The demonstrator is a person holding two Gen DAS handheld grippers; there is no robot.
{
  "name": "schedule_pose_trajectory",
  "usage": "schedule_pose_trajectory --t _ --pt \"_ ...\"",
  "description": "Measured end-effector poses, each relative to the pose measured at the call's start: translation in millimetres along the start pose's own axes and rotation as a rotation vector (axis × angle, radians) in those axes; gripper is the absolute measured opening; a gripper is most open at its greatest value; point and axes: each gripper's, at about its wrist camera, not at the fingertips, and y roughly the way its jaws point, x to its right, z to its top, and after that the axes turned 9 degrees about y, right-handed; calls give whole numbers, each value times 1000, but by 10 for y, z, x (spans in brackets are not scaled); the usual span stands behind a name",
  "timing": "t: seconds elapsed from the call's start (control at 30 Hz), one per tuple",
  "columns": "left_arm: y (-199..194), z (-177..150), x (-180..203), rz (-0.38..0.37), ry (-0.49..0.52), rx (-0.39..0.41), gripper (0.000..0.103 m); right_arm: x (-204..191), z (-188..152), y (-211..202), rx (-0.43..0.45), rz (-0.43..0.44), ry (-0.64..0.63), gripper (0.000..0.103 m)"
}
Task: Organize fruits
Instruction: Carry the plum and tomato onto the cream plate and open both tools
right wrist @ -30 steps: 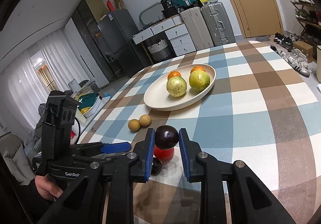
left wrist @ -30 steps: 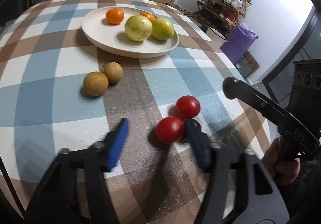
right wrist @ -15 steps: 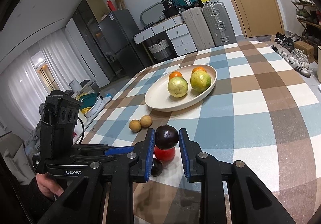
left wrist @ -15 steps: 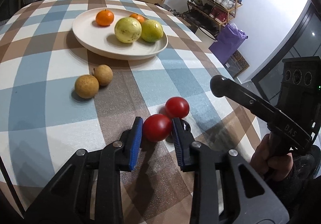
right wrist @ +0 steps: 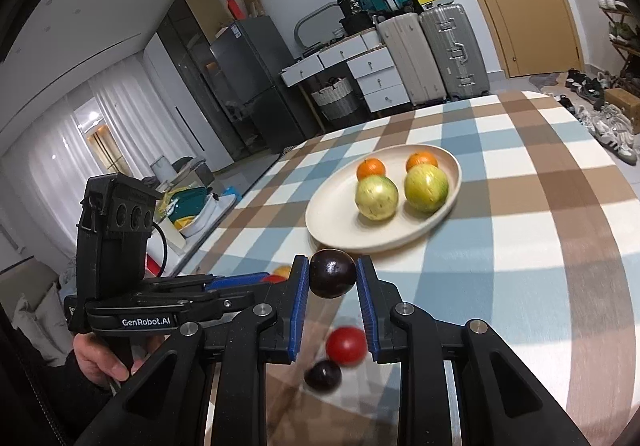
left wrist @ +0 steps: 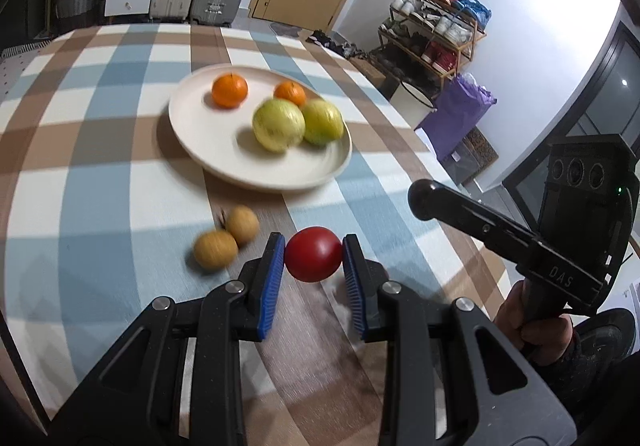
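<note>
My left gripper (left wrist: pixel 312 243) is shut on a red tomato (left wrist: pixel 314 256), held above the checked tablecloth. My right gripper (right wrist: pixel 332 264) is shut on a dark plum (right wrist: pixel 333 274), also held clear of the table. Beyond both lies a cream plate (left wrist: pixel 192 142) with two oranges (left wrist: pixel 229 90) and two yellow-green fruits (left wrist: pixel 278 125). Two brown round fruits (left wrist: pixel 216 249) rest just left of the left fingers. Under the right gripper a second red tomato (right wrist: pixel 346 345) and a second dark plum (right wrist: pixel 323 375) lie on the cloth. The left gripper (right wrist: pixel 256 280) shows at the left of the right wrist view.
The plate (right wrist: pixel 332 230) sits mid-table, and the cloth (right wrist: pixel 540 246) stretches wide to its right. The table edge runs close on the right in the left wrist view, where a hand (left wrist: pixel 532 322) holds the right gripper's handle. Suitcases, drawers and a shoe rack stand beyond the table.
My left gripper closed on the nearer red tomato and lifted it off the cloth toward the plate. The right gripper kept its plum and moved slightly nearer the plate.
</note>
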Motion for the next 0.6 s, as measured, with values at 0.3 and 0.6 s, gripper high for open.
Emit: schedule_pose_trajectory --t 0.3,0.6 --pt "58 480 -244 21 -3 24 27 -20 389 303 -30 27 -1 24" --pt "283 928 -637 70 -53 2 27 7 794 668 -52 33 12 24"
